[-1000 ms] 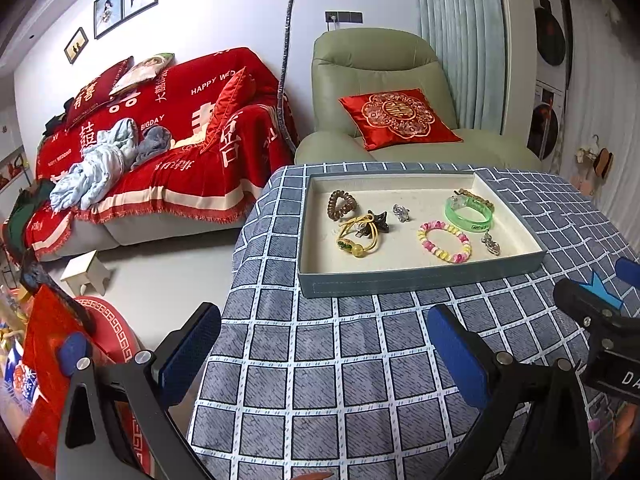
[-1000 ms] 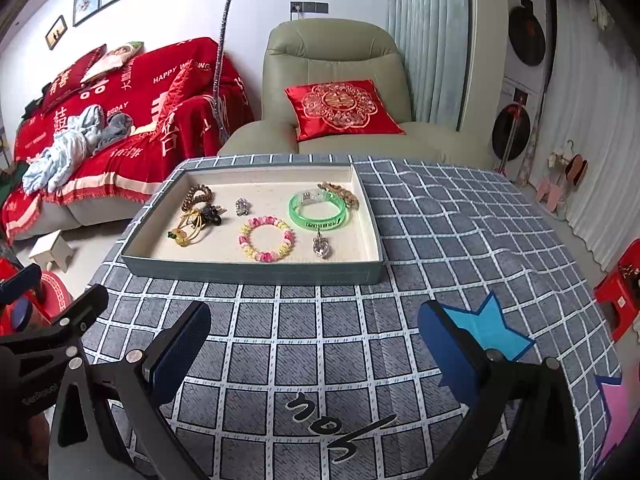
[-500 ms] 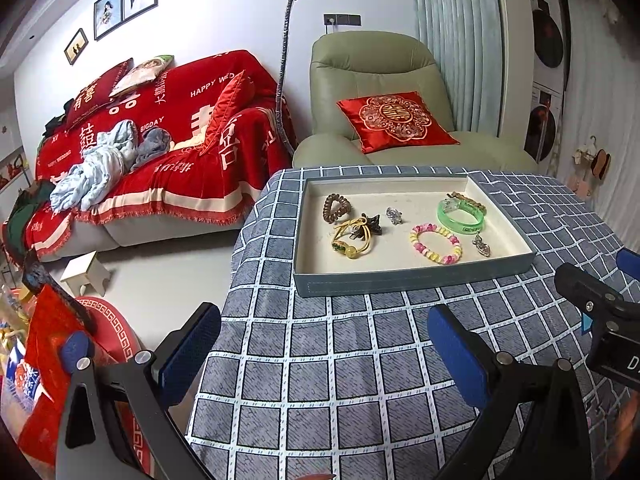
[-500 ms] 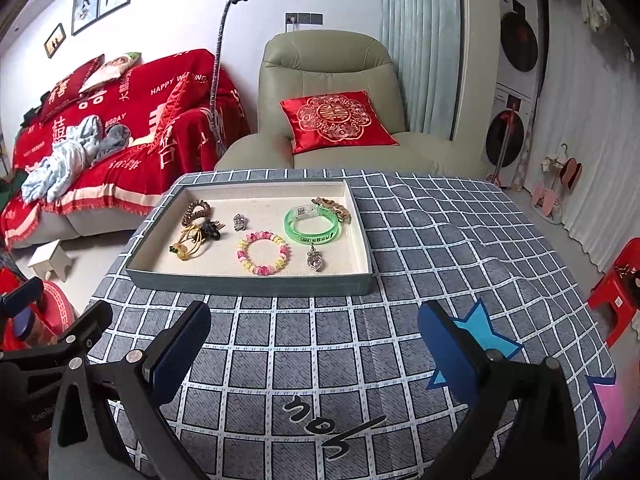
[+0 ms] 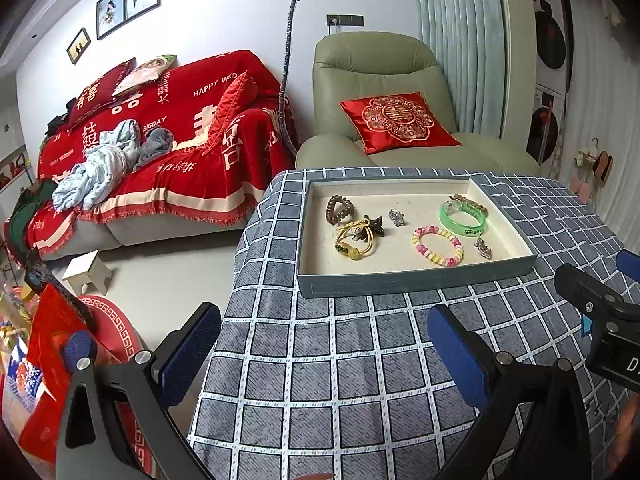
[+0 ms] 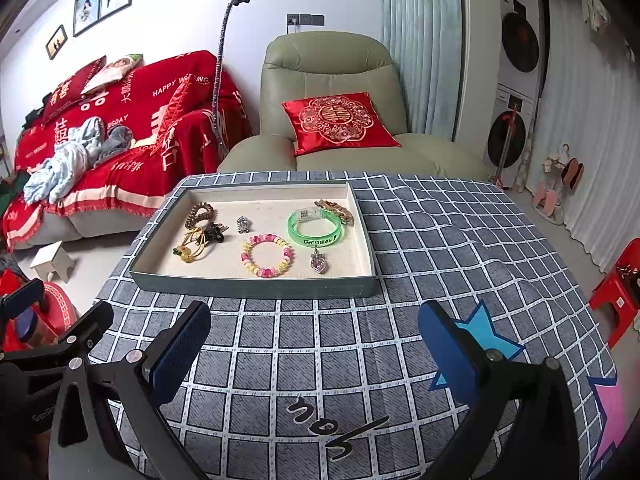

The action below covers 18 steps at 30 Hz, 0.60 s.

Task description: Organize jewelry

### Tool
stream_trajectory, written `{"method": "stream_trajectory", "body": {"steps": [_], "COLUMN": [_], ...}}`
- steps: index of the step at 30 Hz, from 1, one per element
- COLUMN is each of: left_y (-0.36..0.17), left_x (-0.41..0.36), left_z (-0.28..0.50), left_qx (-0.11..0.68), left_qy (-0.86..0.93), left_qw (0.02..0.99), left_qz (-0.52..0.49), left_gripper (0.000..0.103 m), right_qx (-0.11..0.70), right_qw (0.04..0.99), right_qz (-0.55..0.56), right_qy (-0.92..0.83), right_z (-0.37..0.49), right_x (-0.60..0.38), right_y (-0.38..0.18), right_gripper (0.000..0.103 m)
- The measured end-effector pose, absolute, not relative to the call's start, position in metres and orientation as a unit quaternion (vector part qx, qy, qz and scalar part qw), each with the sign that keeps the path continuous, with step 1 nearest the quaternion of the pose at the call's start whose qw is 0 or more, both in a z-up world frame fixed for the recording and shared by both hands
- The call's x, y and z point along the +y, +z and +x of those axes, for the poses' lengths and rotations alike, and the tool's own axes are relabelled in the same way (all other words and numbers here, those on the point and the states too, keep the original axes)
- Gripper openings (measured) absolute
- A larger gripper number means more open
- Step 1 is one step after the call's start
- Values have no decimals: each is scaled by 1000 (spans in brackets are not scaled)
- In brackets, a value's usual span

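Left wrist view: left gripper hangs over the checked tablecloth, fingers spread wide, nothing between them.
Tray: ahead on the cloth, holding the jewelry.
Right wrist view: right gripper also gapes empty; pink bead bracelet and green bangle lie in the tray.

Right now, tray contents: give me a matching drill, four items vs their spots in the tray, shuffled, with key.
Items:
1. green bangle
2. bead bracelet
3. coil hair tie
4. heart pendant

Spots in the tray, right wrist view:
A. far left corner
B. near edge, right of centre
C. centre, near half
D. right side, far half

Pairs: 1-D, 2-C, 3-A, 4-B
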State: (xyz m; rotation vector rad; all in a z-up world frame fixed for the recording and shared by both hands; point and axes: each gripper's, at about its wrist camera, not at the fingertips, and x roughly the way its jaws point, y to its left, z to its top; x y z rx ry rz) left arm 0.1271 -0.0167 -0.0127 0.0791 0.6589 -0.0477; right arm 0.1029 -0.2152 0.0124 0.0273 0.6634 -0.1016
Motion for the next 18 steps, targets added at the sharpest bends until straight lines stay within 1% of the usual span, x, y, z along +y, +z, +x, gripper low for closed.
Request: {"method": "stream_trajectory", "body": {"steps": [18], "left_y": [-12], "left_x": [-17], "left_z": [127], "left_qx": [324], "left_qy": [-24], "left_qw": [945], "left_qz": [38], "left_gripper": [103], "right_qx": [325], "right_qw": [944], "right_qz": [13], "right_qy": [-48], "right_z": [103], "right_x": [-214], "right_y": [13], "right_gripper": [103]}}
